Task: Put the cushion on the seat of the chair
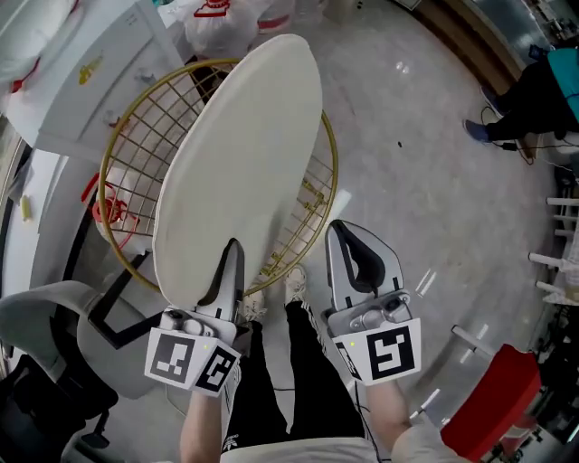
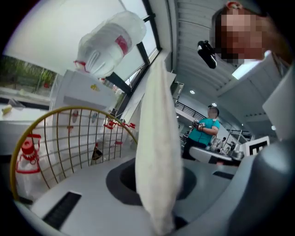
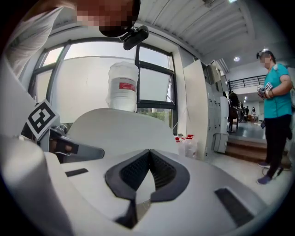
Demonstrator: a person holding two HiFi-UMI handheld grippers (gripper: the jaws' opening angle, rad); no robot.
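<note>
A round cream cushion (image 1: 240,154) hangs tilted over a gold wire chair (image 1: 136,163) in the head view. My left gripper (image 1: 233,246) is shut on the cushion's near lower edge. The left gripper view shows the cushion (image 2: 156,156) edge-on, pinched between the jaws, with the chair's wire back (image 2: 69,138) to its left. My right gripper (image 1: 336,226) is beside the cushion's right edge, near the chair rim, and is apart from the cushion. In the right gripper view its jaws (image 3: 148,154) meet at the tips with nothing between them. The cushion (image 3: 115,126) lies beyond them to the left.
A white cabinet (image 1: 81,81) and plastic jugs (image 1: 226,18) stand behind the chair. A grey office chair (image 1: 45,316) is at lower left and a red object (image 1: 498,398) at lower right. A person in teal (image 3: 276,92) stands at the far right. My own legs (image 1: 298,362) are below.
</note>
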